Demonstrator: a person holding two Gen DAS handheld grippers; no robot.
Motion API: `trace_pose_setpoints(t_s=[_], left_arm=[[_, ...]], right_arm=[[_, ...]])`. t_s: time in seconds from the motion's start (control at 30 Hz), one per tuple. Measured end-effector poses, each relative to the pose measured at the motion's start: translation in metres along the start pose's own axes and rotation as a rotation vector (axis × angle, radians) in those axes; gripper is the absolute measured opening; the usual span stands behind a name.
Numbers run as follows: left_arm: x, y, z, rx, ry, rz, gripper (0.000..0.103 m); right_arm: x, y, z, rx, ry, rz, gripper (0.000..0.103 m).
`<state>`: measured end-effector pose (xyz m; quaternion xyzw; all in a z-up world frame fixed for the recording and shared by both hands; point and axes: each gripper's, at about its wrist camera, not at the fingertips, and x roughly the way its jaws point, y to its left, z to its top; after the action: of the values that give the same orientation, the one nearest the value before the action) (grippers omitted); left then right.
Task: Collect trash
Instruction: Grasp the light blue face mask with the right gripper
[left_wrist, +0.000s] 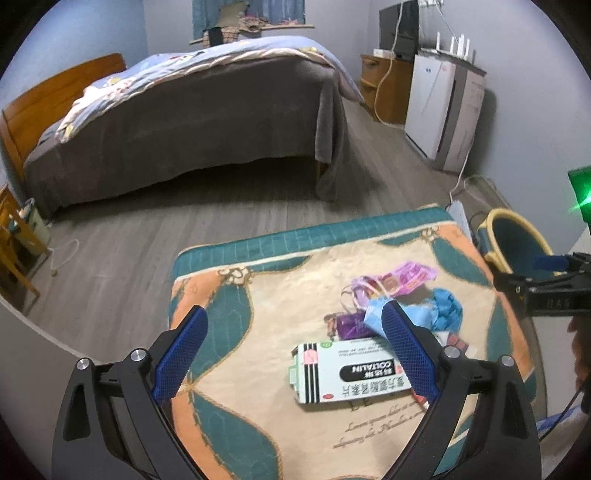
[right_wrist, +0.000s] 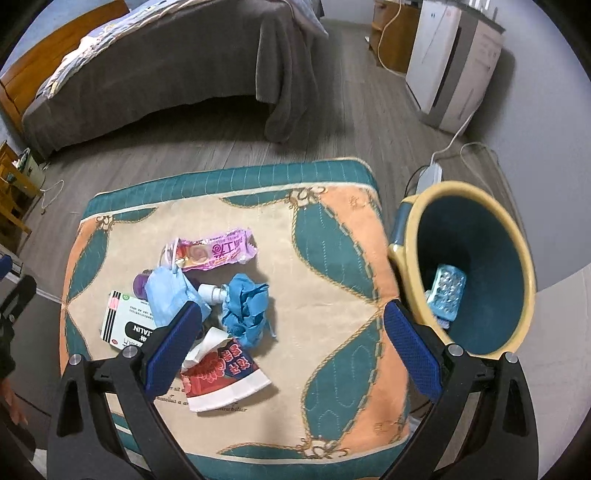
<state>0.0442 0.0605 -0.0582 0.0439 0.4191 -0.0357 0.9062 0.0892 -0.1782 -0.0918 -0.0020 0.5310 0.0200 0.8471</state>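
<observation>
the white medicine box (left_wrist: 351, 373) reads "coltalin" in white on a black band, upside down; the cushion (left_wrist: 229, 332) carries cursive script, perhaps "love", too blurred.

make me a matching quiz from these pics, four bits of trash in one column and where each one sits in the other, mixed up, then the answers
Things:
1. blister pack
2. pink wrapper
3. medicine box
4. crumpled blue glove

Places:
A. on the cushion, farthest toward the bed of the pile
B. inside the bin
C. middle of the pile, just right of the light blue face mask
D. left edge of the pile, partly under the face mask

Pairs: 1-B, 2-A, 3-D, 4-C
</observation>
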Motion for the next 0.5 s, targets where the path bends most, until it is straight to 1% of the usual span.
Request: trace_pose_setpoints(t_s=[0.2, 0.33, 0.5], left_arm=[[0.013, -0.004, -0.005, 0.057, 0.034, 0.019, 0.094], [0.018, 0.007, -0.003, 0.035, 0.047, 0.025, 0.094], [0.025, 0.019, -0.006, 0.026, 0.068, 0.044, 0.094]], right_arm=[[0.027, 0.008, -0.005, -0.001, 0.06, 0.004, 0.097], [0.039, 0.027, -0.006, -0.04, 0.079, 0.049, 0.097], [0.051, 0.059, -0.006, -0.111, 0.117, 0.079, 0.093]])
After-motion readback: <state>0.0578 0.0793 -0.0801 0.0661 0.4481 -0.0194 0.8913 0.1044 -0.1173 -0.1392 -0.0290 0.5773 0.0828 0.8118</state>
